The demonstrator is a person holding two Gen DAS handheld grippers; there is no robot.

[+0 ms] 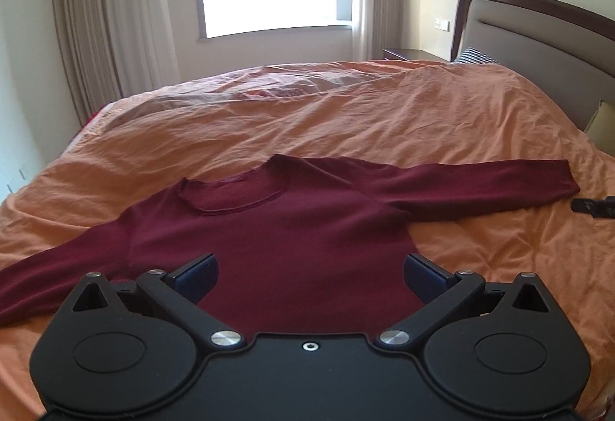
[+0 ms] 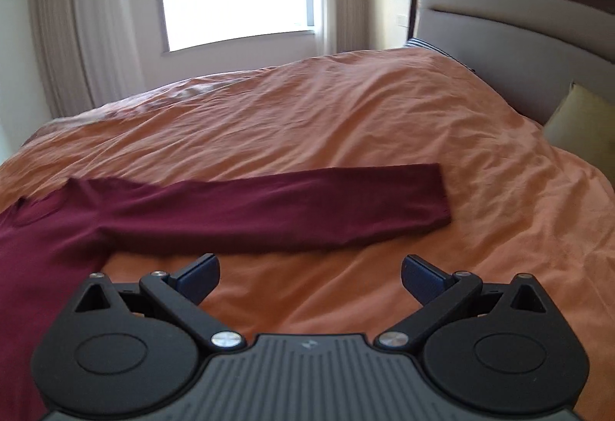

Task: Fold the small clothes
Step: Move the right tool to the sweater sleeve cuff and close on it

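Sweater is lying flat on the orange bedspread, neckline pointing away from both claws, sleeves running crosswise. Its body is sitting straight ahead of the left gripper, whose jaws are spread wide, gripping nothing. Its right sleeve is stretching sideways just beyond the right gripper, likewise released and empty, cuff pointing right; that claw looks nearer for folding it.

Bed cover bare between sweater and far edge. Headboard and pillow block head end; small black object near sleeve cuff.
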